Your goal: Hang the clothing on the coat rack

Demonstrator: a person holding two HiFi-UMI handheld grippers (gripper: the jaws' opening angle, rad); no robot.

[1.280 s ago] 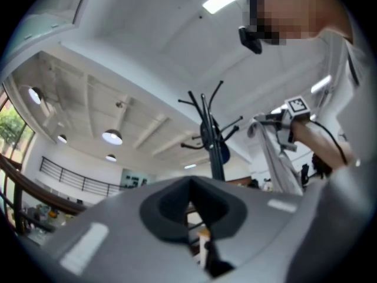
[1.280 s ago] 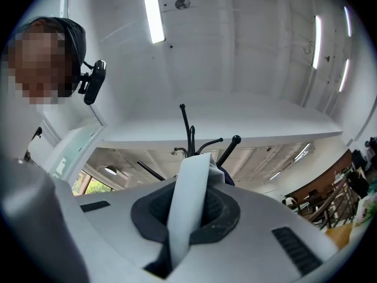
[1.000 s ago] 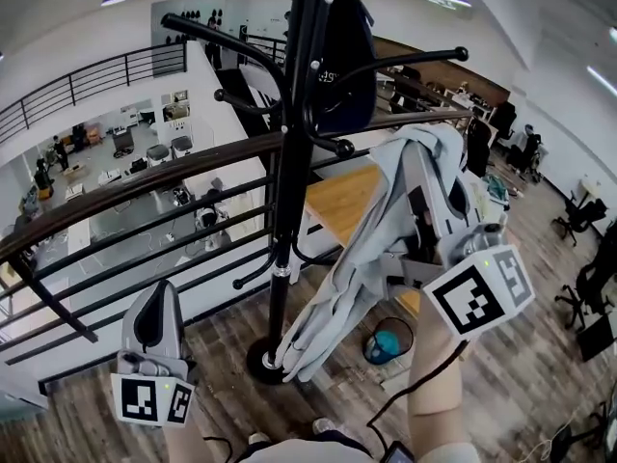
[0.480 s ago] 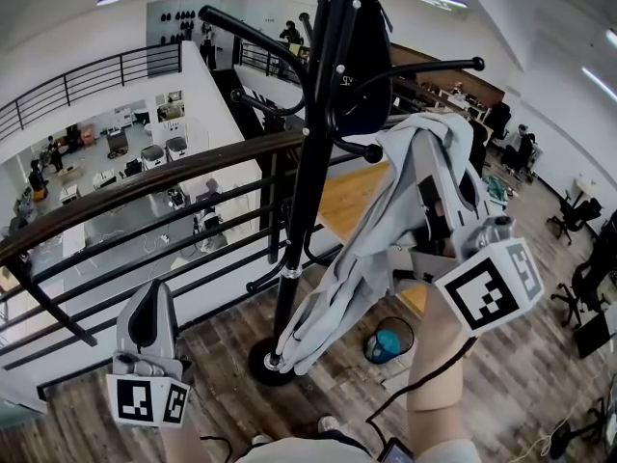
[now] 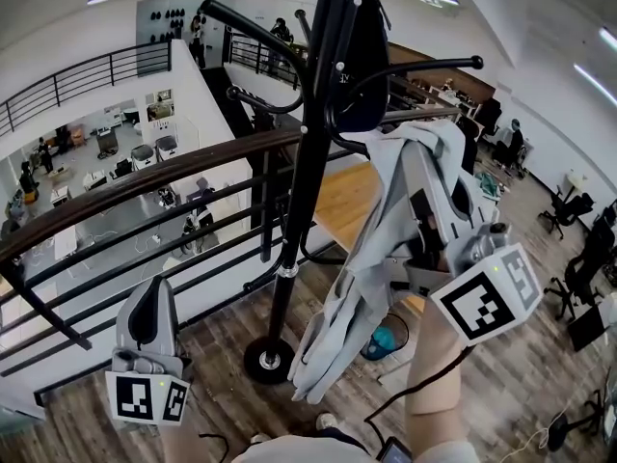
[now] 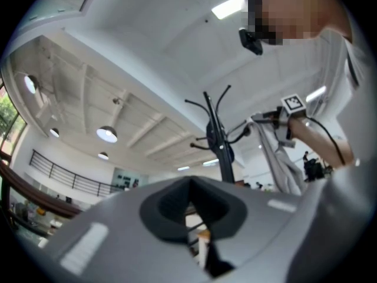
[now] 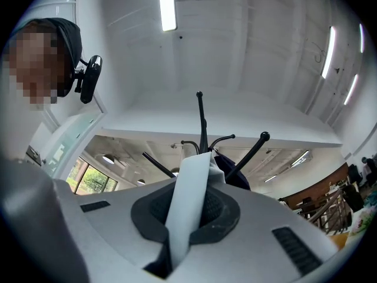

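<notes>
Right gripper [image 7: 186,216] raised beside the black coat rack [image 5: 308,162], jaws clamped on a fold of pale grey garment [image 5: 364,287], cloth running up between them, the rest hanging beside the pole, top bunched by the hooks, left gripper [image 5: 152,318] low, jaws together, empty

Head view down, gripper views up, sharing rack [image 5: 307,162].

A black metal railing with a dark brown wooden handrail [image 5: 193,167] curves across a grey-brown wood-plank floor [image 5: 222,394]. A small round blue container [image 5: 386,341] sits on it. Black office chairs [image 5: 567,212] stand far right.
</notes>
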